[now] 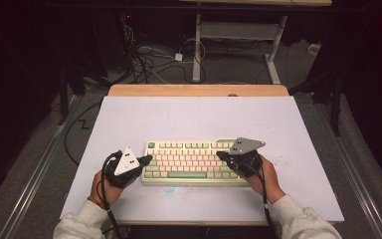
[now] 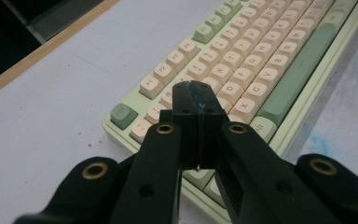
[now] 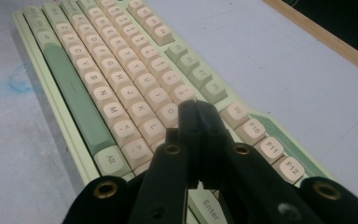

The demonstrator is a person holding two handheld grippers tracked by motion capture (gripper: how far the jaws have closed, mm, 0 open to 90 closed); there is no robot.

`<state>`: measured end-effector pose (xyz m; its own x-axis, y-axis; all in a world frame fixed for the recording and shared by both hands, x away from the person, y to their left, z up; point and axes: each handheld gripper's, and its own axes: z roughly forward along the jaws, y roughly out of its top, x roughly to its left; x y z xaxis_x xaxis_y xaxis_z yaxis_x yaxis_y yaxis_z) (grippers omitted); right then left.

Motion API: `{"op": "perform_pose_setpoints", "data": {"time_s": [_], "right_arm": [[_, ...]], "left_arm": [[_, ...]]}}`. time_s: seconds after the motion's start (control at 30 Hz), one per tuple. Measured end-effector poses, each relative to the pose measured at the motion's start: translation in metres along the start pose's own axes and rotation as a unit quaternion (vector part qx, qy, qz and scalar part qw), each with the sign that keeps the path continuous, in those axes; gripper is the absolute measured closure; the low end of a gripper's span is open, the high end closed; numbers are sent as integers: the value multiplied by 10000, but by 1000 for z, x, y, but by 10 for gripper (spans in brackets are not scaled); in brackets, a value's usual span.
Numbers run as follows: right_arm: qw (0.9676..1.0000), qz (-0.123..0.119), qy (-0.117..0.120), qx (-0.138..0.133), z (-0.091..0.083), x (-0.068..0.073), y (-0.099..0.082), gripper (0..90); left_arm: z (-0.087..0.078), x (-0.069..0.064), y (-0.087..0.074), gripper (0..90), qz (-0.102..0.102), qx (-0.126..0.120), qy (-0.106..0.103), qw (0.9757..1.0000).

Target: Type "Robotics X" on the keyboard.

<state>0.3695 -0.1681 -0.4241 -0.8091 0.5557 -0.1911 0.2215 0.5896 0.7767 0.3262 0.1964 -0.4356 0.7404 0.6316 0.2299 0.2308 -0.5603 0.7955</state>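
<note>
Over the keyboard (image 1: 191, 163), closed left claw (image 2: 196, 91) and right claw (image 3: 196, 108) hide several keys.

The left gripper (image 2: 196, 91) hides several keys at the centre of the keyboard (image 2: 242, 70), whose far end leaves the frame's upper right.

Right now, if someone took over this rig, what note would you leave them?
Left gripper: shut, holding nothing, tip over the left end of the keyboard.
Right gripper: shut, holding nothing, tip over the keyboard's right end.
Keyboard: lies flat near the front middle of the white table, long side facing the person.
Done: both grippers are poised at the keys; whether any key is pressed down cannot be told.
Left: probably pressing keys with the closed tips; keep the jaws shut.
</note>
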Motion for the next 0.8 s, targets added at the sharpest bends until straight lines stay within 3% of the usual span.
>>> {"op": "perform_pose_setpoints", "data": {"time_s": [0.8], "right_arm": [[9993, -148, 215, 270, 27, 7, 12, 900]], "left_arm": [[2, 0, -1, 873, 38, 25, -51, 10000]]}}
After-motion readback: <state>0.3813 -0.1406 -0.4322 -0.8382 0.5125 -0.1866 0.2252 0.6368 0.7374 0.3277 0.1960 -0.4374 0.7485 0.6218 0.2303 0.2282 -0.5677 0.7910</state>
